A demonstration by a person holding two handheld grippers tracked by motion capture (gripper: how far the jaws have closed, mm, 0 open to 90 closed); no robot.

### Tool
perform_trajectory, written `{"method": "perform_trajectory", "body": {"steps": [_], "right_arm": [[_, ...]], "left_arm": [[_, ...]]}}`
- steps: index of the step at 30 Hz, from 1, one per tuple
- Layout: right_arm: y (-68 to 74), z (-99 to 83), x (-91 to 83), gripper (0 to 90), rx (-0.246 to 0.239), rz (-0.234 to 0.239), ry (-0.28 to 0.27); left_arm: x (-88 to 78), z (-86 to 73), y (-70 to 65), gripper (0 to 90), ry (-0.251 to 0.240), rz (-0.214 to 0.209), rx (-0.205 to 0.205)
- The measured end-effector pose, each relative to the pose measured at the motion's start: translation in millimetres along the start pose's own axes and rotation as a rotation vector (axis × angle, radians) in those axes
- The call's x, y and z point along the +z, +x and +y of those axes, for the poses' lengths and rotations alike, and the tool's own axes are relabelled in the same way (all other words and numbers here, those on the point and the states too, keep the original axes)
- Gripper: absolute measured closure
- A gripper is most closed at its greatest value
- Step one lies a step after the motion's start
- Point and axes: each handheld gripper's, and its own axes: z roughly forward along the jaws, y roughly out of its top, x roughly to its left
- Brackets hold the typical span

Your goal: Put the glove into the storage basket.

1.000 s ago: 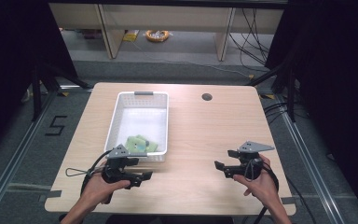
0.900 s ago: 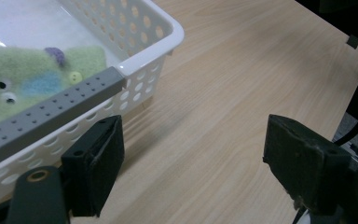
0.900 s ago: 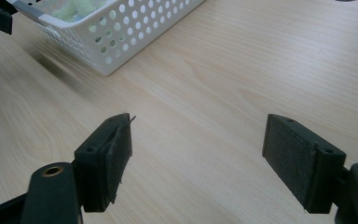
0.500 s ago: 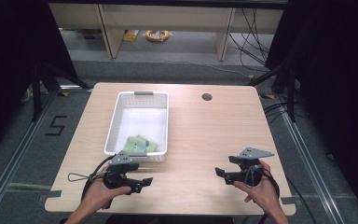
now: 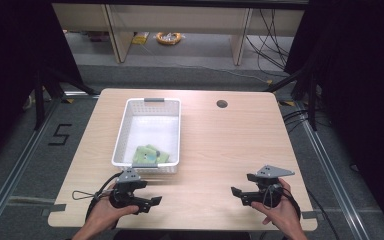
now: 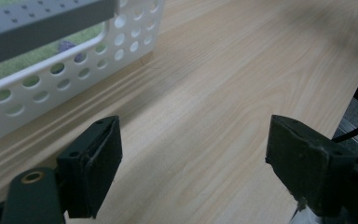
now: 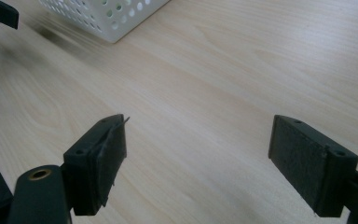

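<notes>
Both grippers, left (image 5: 152,201) and right (image 5: 236,191), stood wide and empty; the right's jaws had just been opening. Swinging sideways, the left could knock the basket (image 5: 125,131) just ahead.

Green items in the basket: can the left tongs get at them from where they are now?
Probably yes: the left tongs are open and empty, just in front of the open-topped basket, though they must lift over its near wall to reach the green items.

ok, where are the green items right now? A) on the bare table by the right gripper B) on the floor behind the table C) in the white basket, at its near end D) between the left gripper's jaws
C: the high view shows the green items lying inside the white basket, at the end nearest the person; both grippers' jaws stand open and empty over bare wood.
</notes>
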Motion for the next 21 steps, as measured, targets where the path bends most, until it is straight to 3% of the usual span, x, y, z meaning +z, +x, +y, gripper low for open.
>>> {"method": "perform_trajectory", "body": {"steps": [2, 3, 6, 7, 8, 10, 15, 16, 17, 18, 20, 21], "right_arm": [[3.5, -4.4, -1.1, 18.6, 0.026, -0.008, 0.004], [1.7, -5.6, -1.4, 18.3, 0.003, -0.007, -0.002], [4.9, -10.3, -3.4, 18.2, 0.042, -0.013, 0.001], [2.1, -11.7, -2.9, 18.2, 0.007, -0.011, -0.014], [4.8, -12.6, -4.6, 18.1, 0.039, -0.006, 0.004], [4.0, -16.1, -4.3, 18.2, 0.017, -0.016, -0.008], [5.8, -22.6, -5.3, 18.0, 0.031, -0.017, 0.020], [4.4, -23.9, -4.8, 17.9, 0.017, -0.015, 0.016], [6.8, -25.4, -5.5, 17.9, 0.039, -0.012, 0.031], [4.7, -27.0, -4.4, 17.7, 0.015, -0.015, 0.019], [7.7, -29.7, -5.3, 17.4, 0.039, -0.016, 0.037], [5.5, -30.7, -5.4, 17.4, 0.014, -0.019, 0.035]], "left_arm": [[0.5, -3.5, -0.8, 17.4, -0.008, 0.004, 0.009], [-0.1, -4.3, -0.5, 17.2, 0.001, 0.006, 0.014], [-0.1, -7.4, 0.1, 16.9, -0.003, 0.001, 0.014], [-0.1, -8.2, 0.3, 16.9, -0.003, -0.001, 0.015], [-0.2, -9.1, -0.3, 16.7, -0.005, 0.002, 0.010], [-0.4, -10.7, -0.9, 16.7, -0.003, 0.007, 0.013], [0.3, -14.2, -3.5, 16.7, -0.004, 0.016, 0.004], [0.0, -14.9, -3.7, 16.7, -0.001, 0.017, 0.014], [-1.2, -16.0, -2.9, 16.7, 0.011, 0.020, 0.047], [-0.8, -17.0, -4.8, 16.7, 0.000, 0.029, 0.027], [-1.5, -18.2, -5.0, 16.7, -0.006, 0.030, 0.046], [-2.9, -18.5, -5.0, 16.7, 0.000, 0.036, 0.057]]}}
